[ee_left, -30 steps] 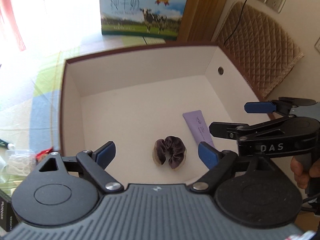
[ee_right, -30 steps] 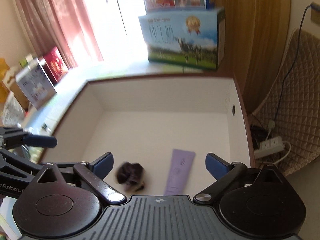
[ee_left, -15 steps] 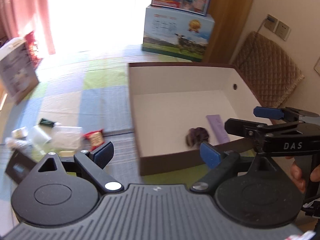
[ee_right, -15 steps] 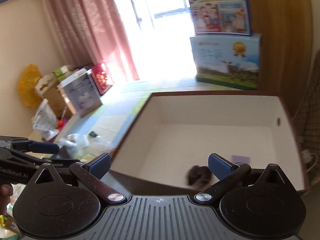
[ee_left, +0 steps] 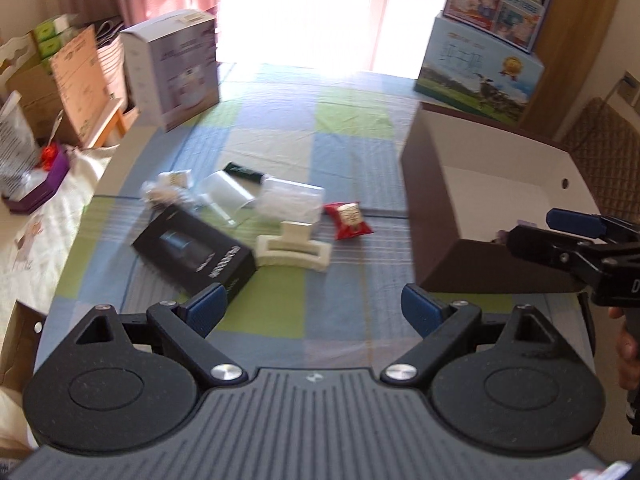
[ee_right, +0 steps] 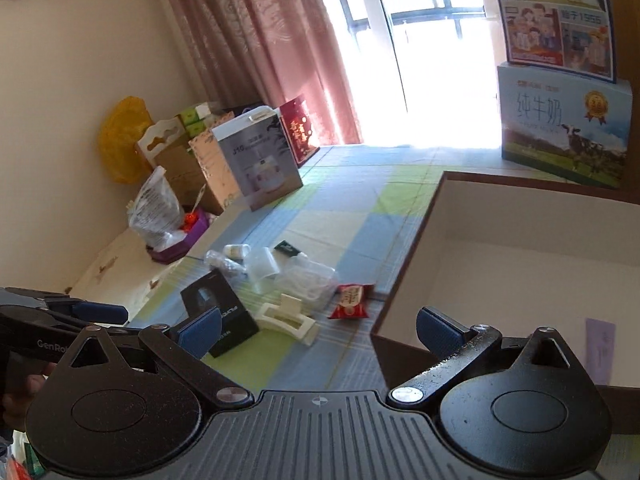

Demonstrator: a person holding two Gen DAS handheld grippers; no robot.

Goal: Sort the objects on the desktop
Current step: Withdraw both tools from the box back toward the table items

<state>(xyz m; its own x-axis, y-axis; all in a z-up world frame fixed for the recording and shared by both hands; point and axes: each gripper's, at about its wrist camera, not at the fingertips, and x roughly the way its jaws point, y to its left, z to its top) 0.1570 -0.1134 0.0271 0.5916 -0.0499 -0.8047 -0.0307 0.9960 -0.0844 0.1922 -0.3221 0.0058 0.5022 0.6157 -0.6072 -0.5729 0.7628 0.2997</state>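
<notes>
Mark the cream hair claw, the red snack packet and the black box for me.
cream hair claw (ee_left: 294, 250), left wrist view, on its long body.
red snack packet (ee_left: 348, 220), left wrist view, middle of the wrapper.
black box (ee_left: 194, 252), left wrist view, top face.

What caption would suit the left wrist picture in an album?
Open left gripper above a checked tablecloth, facing a black box, cream hair claw and red snack packet beside the storage box.
</notes>
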